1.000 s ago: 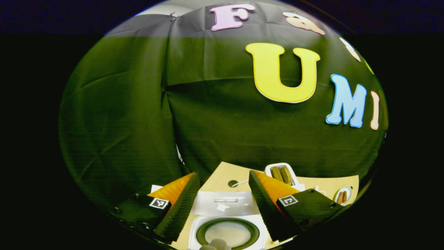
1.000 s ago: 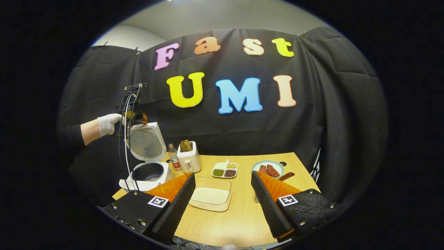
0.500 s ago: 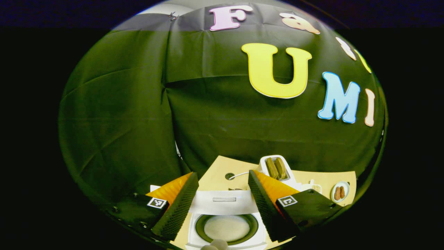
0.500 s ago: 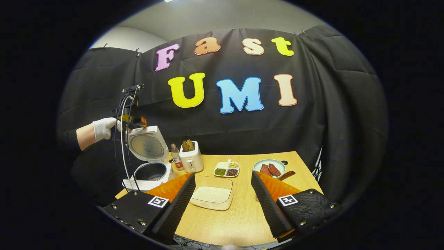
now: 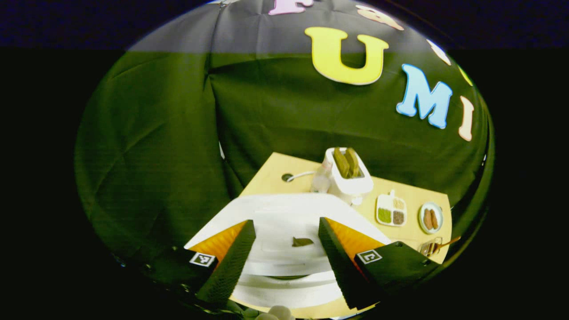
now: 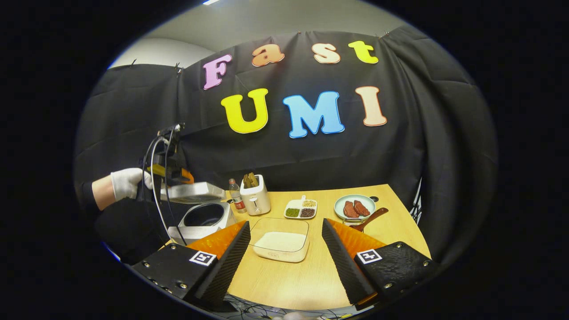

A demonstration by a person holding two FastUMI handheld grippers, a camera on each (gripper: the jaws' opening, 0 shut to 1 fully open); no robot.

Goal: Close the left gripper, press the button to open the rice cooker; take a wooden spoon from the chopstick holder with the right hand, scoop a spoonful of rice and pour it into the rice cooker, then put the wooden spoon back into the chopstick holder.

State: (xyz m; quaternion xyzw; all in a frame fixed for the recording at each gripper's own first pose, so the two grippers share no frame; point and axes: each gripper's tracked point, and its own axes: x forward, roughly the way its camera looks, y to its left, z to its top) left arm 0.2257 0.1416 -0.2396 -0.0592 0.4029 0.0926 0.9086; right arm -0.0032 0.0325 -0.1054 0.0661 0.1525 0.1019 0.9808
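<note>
Here the rice cooker (image 6: 204, 218) stands at the table's (image 6: 311, 275) left edge, its lid (image 6: 193, 192) tipped down to nearly level above the dark inner pot. The left gripper (image 6: 171, 171), held by a white-gloved hand (image 6: 126, 183), sits on top of that lid; in the left gripper view its own fingers (image 5: 231, 262) stand well apart with the white lid (image 5: 284, 222) spread between and beyond them, clamped on nothing. Just right of the cooker are a small bottle (image 6: 234, 195) and then a white toaster (image 6: 255, 198) with bread slices in it. Farther right of the cooker lie a divided dish of beans (image 6: 301, 209) and a plate of meat (image 6: 354, 208), with a wooden-handled utensil (image 6: 369, 220) beside the plate. In front and to the right of the cooker sits the clear container of rice (image 6: 281, 242). The right gripper (image 6: 284, 266) hovers near the table's front edge, fingers spread wide and empty, the rice container showing between them.

A second ago the lid stood upright and the pot lay open under the left gripper; now the lid has swung down over it, and the left gripper has come lower with it.
</note>
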